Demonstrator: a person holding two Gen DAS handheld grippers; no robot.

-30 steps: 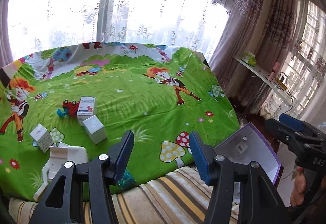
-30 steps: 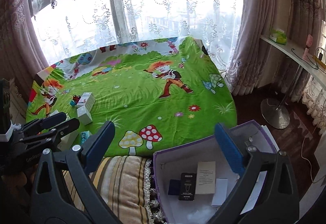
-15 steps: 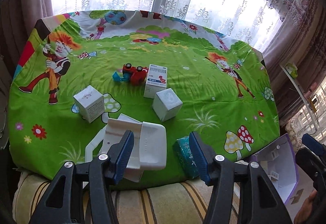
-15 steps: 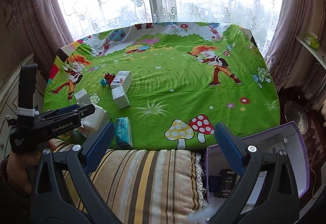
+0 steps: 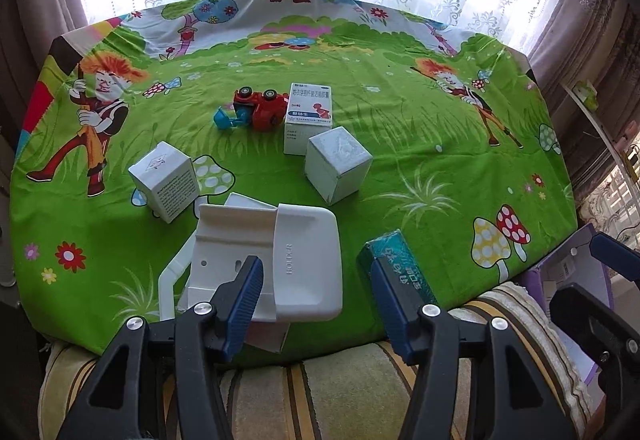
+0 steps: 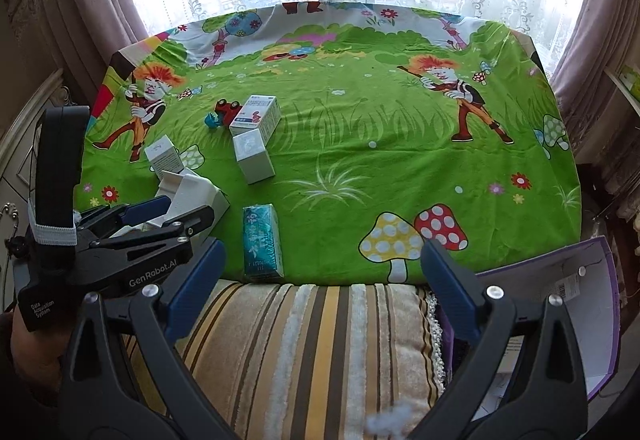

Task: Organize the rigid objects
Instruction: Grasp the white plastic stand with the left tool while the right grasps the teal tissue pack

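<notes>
My left tool (image 5: 316, 290) hangs over the near edge of the tabletop (image 5: 400, 112), its jaws spread and having just narrowed a little with nothing pinched; the white plastic holder (image 5: 304, 268) lies just beyond and between them, and the teal carton (image 5: 400, 272) sits by the right finger. My right tool (image 6: 320, 280) stands spread and empty above the striped cushion (image 6: 312, 340), with the purple box (image 6: 588, 312) to its right. Farther back on the cloth lie two white cube boxes (image 5: 338, 164) (image 5: 164, 180), a medicine box (image 5: 308, 116) and, touching it, a red toy truck (image 5: 262, 108).
</notes>
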